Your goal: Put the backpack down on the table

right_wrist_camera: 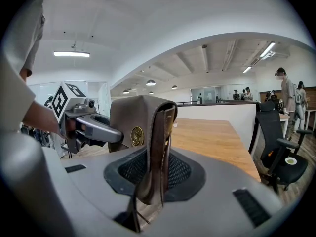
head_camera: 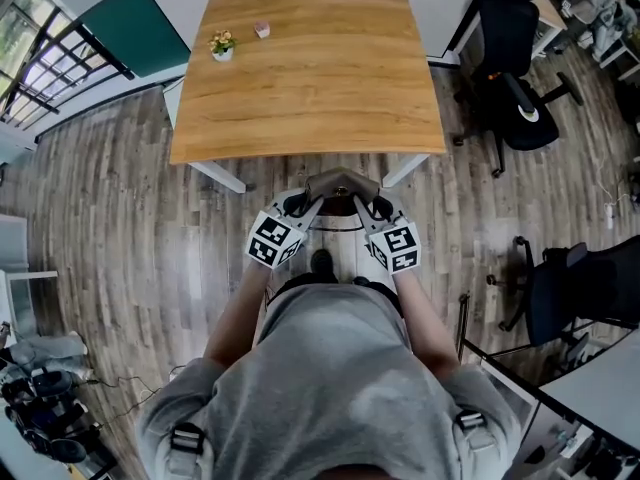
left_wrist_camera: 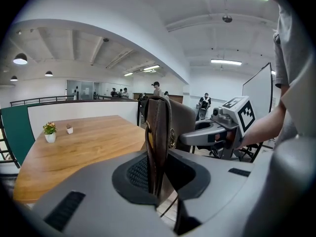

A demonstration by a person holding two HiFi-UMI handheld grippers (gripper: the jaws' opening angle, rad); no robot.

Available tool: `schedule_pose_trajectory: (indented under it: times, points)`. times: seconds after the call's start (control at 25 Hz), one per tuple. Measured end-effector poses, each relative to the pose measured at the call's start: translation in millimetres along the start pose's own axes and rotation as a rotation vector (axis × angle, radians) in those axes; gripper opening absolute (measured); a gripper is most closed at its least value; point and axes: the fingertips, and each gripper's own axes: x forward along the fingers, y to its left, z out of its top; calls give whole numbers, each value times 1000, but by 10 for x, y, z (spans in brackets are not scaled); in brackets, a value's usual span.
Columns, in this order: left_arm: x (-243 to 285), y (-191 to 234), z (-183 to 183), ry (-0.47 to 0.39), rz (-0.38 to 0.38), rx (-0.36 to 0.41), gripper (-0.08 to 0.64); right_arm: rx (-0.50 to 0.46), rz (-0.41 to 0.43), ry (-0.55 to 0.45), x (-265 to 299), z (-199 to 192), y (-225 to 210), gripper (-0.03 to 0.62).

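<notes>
Backpack [head_camera: 342, 182], brown, is off the tabletop [head_camera: 310, 88], in the air just short of its near edge, upright between both claws. Left claw [left_wrist_camera: 157, 179] is clenched on one side of the backpack. Right claw [right_wrist_camera: 157, 181] is clenched on the other side. Pot [head_camera: 222, 47] stands on the tabletop's far left corner.

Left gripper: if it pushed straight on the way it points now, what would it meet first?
The left gripper is shut on the brown backpack. Carried straight on, that would probably meet the near edge of the wooden table first, though depth is unclear.
</notes>
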Motion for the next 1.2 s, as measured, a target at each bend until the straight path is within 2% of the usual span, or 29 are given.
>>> schedule_pose_trajectory:
  times: [0.48, 1.2]
  points:
    - [34, 281, -45, -5, -39, 3, 66, 1, -42, 5, 253, 16, 14, 91]
    - [66, 420, -61, 20, -56, 18, 66, 27, -55, 7, 385, 5, 8, 91]
